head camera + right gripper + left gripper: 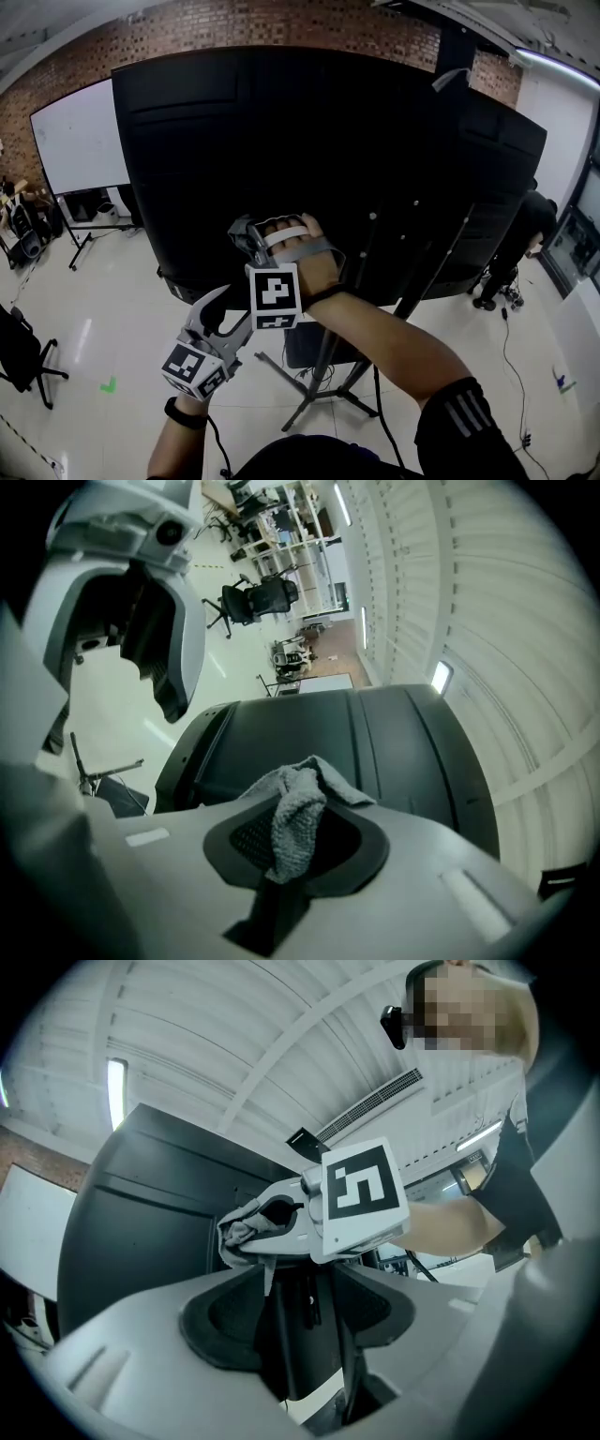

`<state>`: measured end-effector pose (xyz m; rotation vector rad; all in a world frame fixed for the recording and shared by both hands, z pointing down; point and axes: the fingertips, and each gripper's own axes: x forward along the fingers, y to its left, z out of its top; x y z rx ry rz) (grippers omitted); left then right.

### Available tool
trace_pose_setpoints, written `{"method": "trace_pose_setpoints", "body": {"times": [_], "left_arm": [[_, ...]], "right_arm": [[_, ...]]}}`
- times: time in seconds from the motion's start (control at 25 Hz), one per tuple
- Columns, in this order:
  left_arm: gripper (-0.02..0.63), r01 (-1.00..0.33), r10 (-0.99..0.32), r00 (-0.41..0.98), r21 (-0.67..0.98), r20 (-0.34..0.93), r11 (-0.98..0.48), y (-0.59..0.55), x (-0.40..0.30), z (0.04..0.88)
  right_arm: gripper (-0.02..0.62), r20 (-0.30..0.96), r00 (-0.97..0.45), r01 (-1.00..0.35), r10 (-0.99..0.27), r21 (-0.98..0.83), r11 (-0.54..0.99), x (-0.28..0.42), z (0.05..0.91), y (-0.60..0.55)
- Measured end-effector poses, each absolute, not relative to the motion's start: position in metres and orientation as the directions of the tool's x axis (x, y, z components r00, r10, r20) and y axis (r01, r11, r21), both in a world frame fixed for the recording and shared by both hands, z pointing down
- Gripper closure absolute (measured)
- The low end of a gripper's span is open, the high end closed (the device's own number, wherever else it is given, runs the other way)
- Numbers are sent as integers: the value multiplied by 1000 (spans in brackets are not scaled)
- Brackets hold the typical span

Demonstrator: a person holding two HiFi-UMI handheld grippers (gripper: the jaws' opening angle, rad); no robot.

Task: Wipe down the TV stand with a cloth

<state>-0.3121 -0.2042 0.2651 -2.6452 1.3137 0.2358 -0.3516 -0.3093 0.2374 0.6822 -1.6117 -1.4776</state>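
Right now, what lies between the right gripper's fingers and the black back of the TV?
A grey cloth, pinched in the right gripper, sticks out toward the TV back. The right gripper view shows it.

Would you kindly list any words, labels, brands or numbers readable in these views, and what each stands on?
None is readable.
The left gripper and right gripper bear only black-and-white square markers, no letters.
The TV's back and the whiteboard show no legible print.

Cloth [298, 822] in right hand-held gripper [251, 237] before TV [328, 141], left hand-held gripper [225, 314] below
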Motion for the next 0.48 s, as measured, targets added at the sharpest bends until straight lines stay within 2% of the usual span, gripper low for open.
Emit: {"method": "trace_pose_setpoints", "body": {"times": [0.48], "left_arm": [[351, -751, -724, 657, -91, -210, -654, -208, -269, 260]], "right_arm": [[543, 224, -377, 184, -899, 969, 165, -280, 244, -323]]}}
